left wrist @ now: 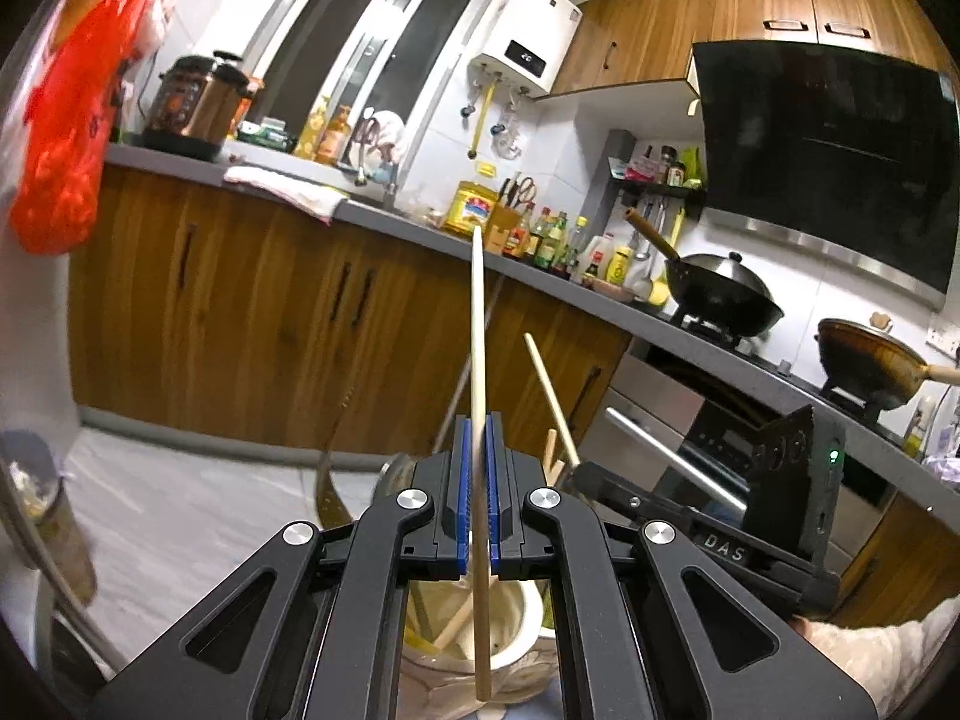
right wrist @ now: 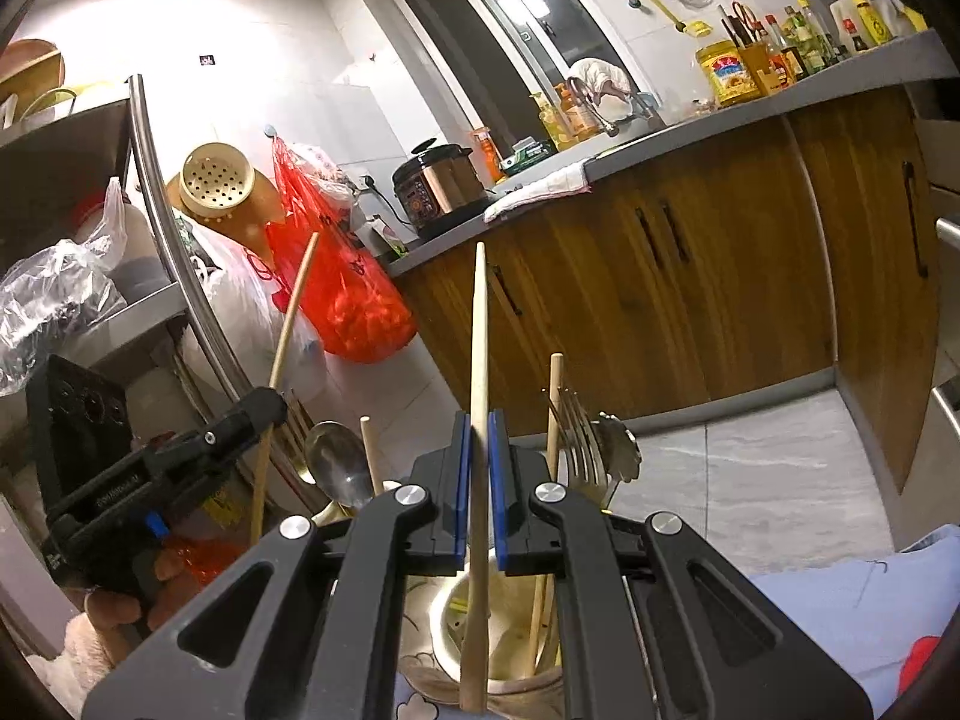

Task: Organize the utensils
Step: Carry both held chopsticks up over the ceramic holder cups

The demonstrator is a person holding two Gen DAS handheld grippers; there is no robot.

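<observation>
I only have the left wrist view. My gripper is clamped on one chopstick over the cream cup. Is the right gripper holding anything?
Observer: Yes, the right gripper is shut on its own chopstick, thin tip pointing up.
Operator: Is that one over the cup too?
Observer: Its thick end hangs at the rim of the cup, about at the mouth.
Operator: What else stands in the cup on that side?
Observer: A fork and a spoon, heads up, plus more wooden sticks.
</observation>
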